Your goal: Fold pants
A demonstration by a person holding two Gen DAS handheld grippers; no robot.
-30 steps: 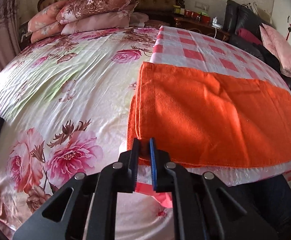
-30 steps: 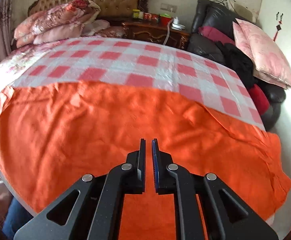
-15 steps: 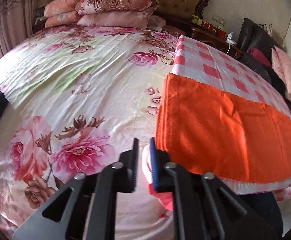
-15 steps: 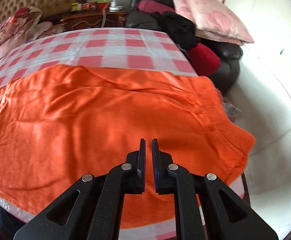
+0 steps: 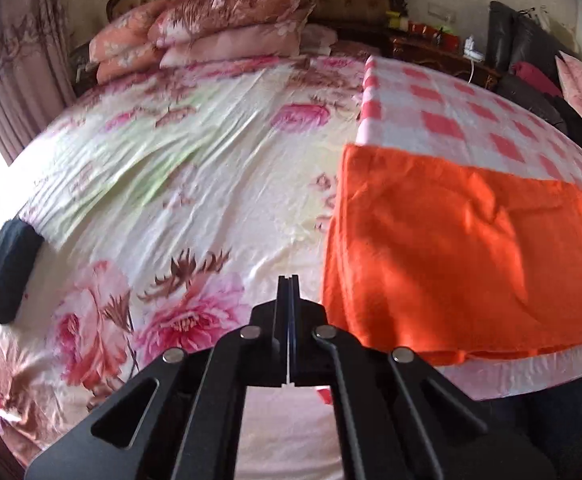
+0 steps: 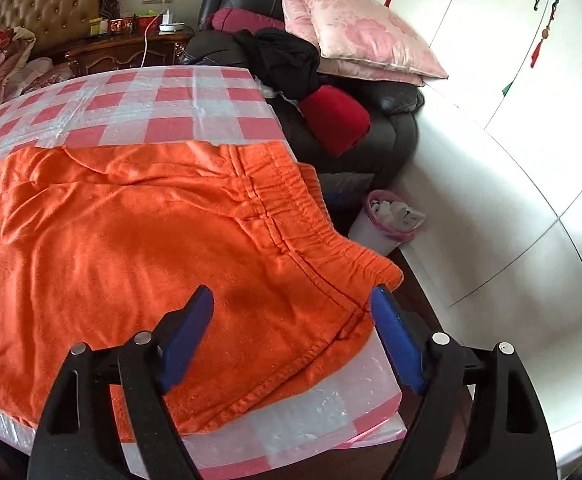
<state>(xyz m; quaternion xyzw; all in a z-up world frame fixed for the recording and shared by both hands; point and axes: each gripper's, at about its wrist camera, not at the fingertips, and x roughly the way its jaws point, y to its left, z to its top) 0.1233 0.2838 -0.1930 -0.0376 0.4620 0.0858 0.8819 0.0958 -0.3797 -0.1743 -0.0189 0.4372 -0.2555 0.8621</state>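
The right hand-held gripper (image 6: 291,312) hangs with its blue pads spread wide over the waistband end of the orange pants (image 6: 139,248), near the corner where the elastic band meets the near edge, and holds nothing. The left hand-held gripper (image 5: 287,292) has its fingers pressed together with no cloth between them; it hovers over the floral bedsheet (image 5: 163,184) just beside the pants' left edge, which in that view looks doubled, one layer over another. The pants lie flat on a red-and-white checked cover (image 6: 139,96) spread on the bed, their near edge running close along the cover's near border. By the look of it, the garment is already laid leg on leg and the step in hand is taking hold for the next fold, most likely bringing one end over toward the other. The right gripper would need to drop onto the waistband corner and close through every layer, since the gathered elastic is thick and a shallow pinch may catch only the top one. The left would have to open first, then move right to the leg end.
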